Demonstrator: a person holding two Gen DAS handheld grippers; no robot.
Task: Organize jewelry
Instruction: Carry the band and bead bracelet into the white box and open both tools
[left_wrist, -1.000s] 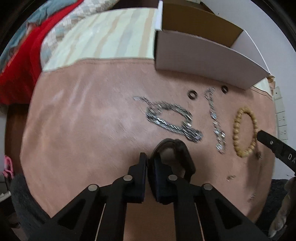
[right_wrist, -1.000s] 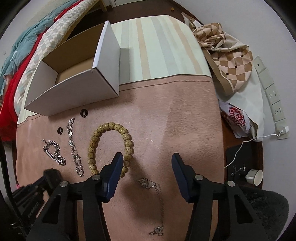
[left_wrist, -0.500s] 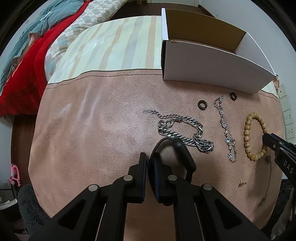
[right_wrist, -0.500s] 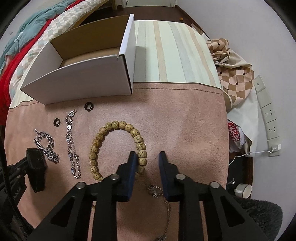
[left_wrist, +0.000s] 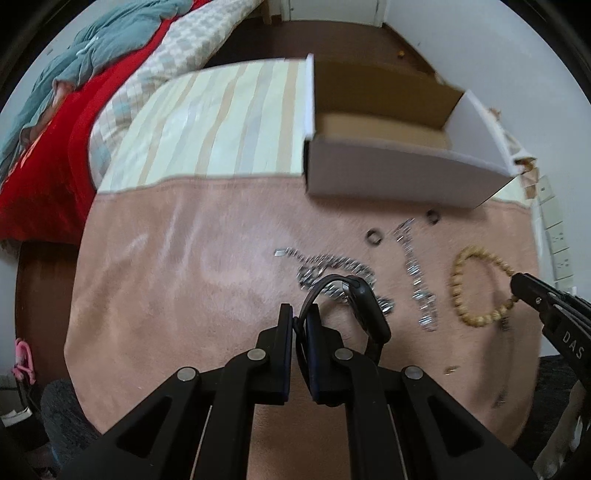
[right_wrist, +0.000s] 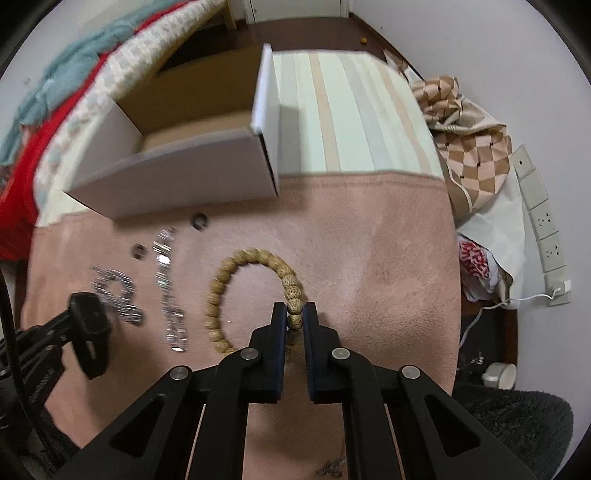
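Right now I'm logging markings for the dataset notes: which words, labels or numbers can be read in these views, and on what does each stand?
"DAS": white letters on the black arm of the right gripper, cut off at the edge of the left wrist view.
Red lettering on the white plastic bag beside the pink mat: too crumpled and blurred to read.
Nothing else legible.

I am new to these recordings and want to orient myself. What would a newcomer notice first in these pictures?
First, the right claw is shut on the wooden bead bracelet on the pink cloth. Next, the left claw pinches the strap of a black watch, just in front of the blurred silver chains. Behind them stands an open white box.
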